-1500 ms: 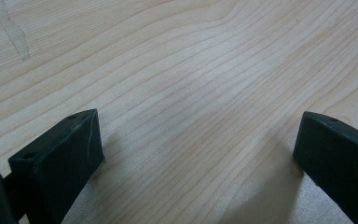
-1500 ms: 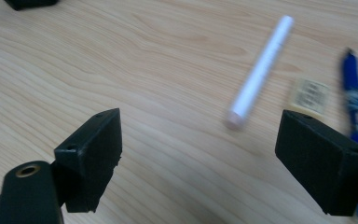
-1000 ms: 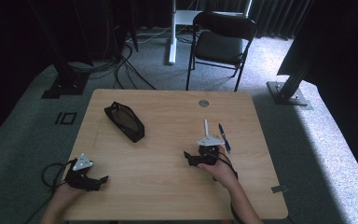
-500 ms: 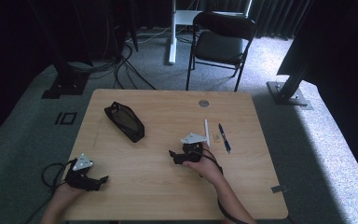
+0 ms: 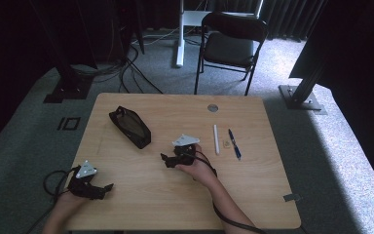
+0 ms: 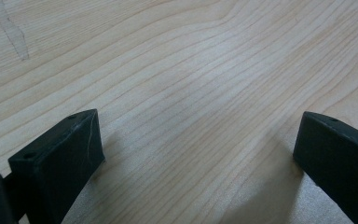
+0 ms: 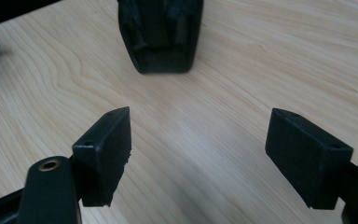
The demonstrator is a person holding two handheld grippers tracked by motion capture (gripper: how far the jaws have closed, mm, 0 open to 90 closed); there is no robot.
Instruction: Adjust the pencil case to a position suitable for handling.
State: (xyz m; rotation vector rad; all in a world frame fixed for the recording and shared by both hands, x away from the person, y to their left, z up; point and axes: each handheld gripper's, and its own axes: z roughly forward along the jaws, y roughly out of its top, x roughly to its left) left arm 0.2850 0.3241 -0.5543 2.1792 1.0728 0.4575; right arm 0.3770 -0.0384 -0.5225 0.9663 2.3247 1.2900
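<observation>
A black mesh pouch (image 5: 130, 126) lies at an angle on the left half of the wooden table (image 5: 253, 180). My right gripper (image 5: 167, 161) stands open at mid-table, pointing left towards the pouch with a short stretch of bare wood between them. In the right gripper view the open jaws (image 7: 198, 135) hold nothing, and the pouch's end (image 7: 161, 35) lies just ahead. My left gripper (image 5: 100, 187) rests near the table's front left edge. Its jaws (image 6: 196, 135) are wide open over bare wood.
To the right of my right hand lie a white pen (image 5: 216, 139), a blue pen (image 5: 234, 144) and a small tan piece (image 5: 227, 144). A round grommet (image 5: 213, 107) sits near the far edge. A black chair (image 5: 231, 46) stands beyond the table.
My right gripper has moved left across the table, away from the pens and towards the pouch. The left gripper has stayed where it was.
</observation>
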